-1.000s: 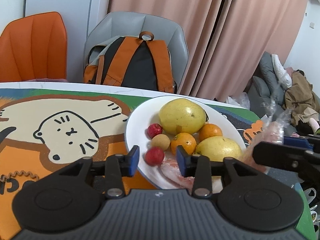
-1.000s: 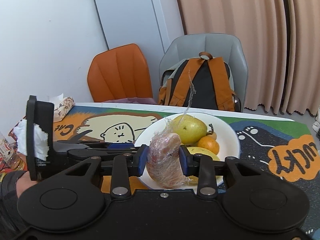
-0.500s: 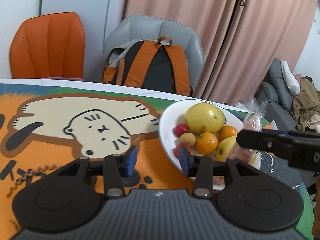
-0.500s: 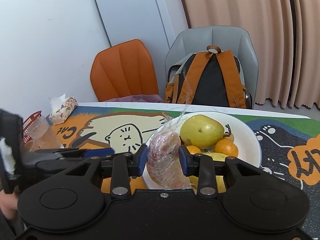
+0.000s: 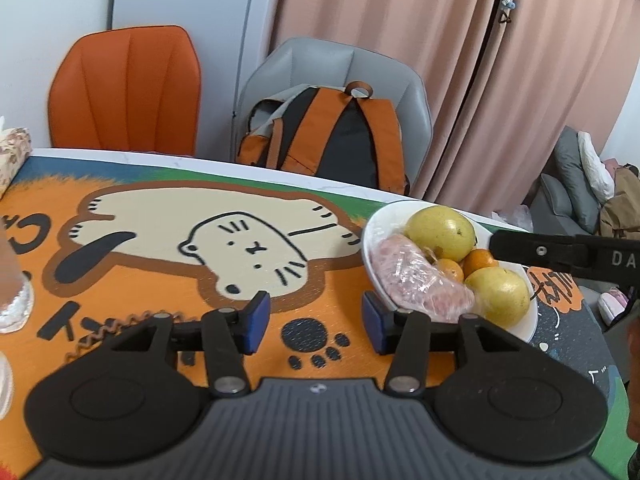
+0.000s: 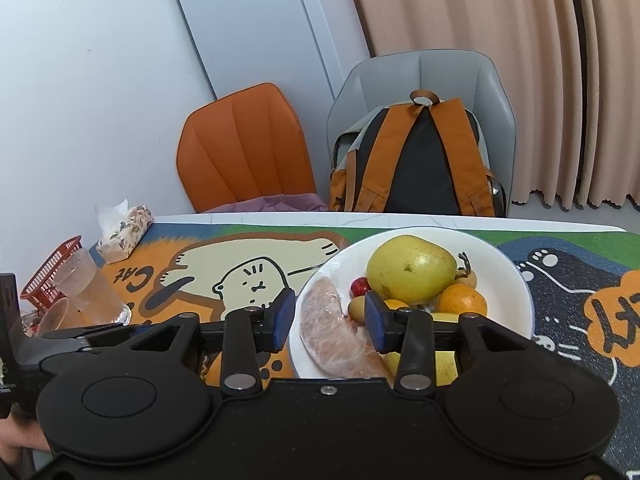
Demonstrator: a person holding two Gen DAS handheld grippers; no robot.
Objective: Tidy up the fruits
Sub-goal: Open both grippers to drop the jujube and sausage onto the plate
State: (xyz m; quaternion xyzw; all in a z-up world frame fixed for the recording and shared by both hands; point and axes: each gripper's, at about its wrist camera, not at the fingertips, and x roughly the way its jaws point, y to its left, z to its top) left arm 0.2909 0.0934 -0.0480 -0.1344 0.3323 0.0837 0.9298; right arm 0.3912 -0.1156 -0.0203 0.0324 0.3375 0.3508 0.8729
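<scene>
Wrapped fruit [image 6: 334, 332] between parting right jaws

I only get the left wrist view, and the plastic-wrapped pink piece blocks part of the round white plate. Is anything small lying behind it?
Observer: Yes. The right wrist view shows a small round red fruit on the round white plate, just beyond the plastic-wrapped pink piece and beside the large yellow-green fruit.
Operator: Is the right claw gripping the wrapped piece?
Observer: No. The right claw has its jaws opening. The piece lies on the plate between them, and neither pad appears to press it.
Operator: Anything past my left edge?
Observer: A red plastic basket stands behind a clear glass.
</scene>
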